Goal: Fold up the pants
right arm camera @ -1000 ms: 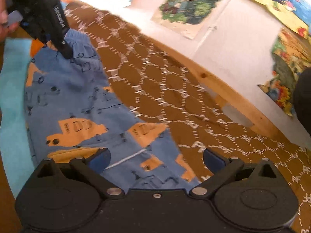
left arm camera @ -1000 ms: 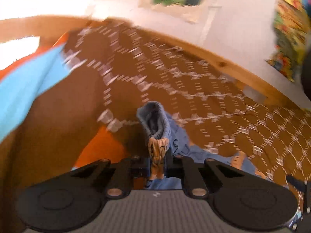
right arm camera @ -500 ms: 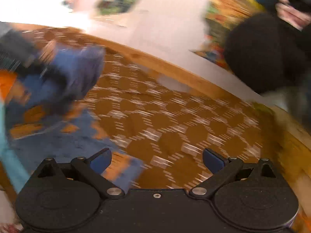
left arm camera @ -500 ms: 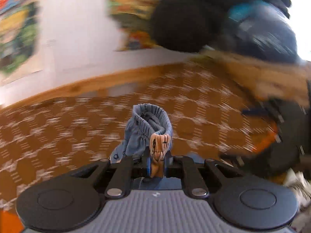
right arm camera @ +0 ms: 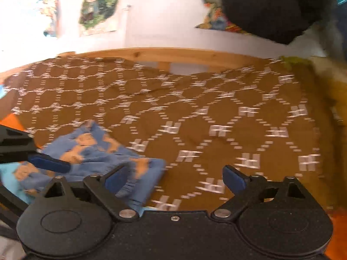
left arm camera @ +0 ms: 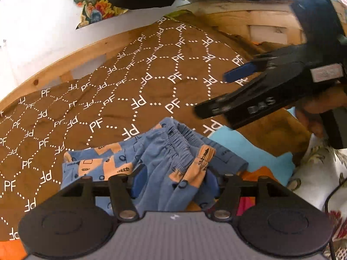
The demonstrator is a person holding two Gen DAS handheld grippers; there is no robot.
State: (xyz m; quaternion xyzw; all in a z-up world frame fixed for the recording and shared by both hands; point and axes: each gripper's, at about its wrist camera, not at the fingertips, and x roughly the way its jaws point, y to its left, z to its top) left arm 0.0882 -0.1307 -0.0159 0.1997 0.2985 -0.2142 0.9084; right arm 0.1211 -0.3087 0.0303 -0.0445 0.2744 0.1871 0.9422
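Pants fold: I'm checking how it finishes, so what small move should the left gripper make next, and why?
Probably draw the left gripper straight back off the pants. Its jaws are opening, and the elastic waistband lies bunched between its blue fingers, on top of the folded legs on the brown cover. Lifting sideways might drag the fold open.

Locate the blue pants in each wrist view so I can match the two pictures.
Left wrist view: the blue pants lie bunched at bottom centre, waistband between the left gripper's opening jaws, pads not pressing it.
Right wrist view: the pants lie at lower left, blurred, beside the right gripper, whose closing jaws hold nothing.
Shared landmark: the brown patterned sheet under the pants, with the wooden bed rail behind it.
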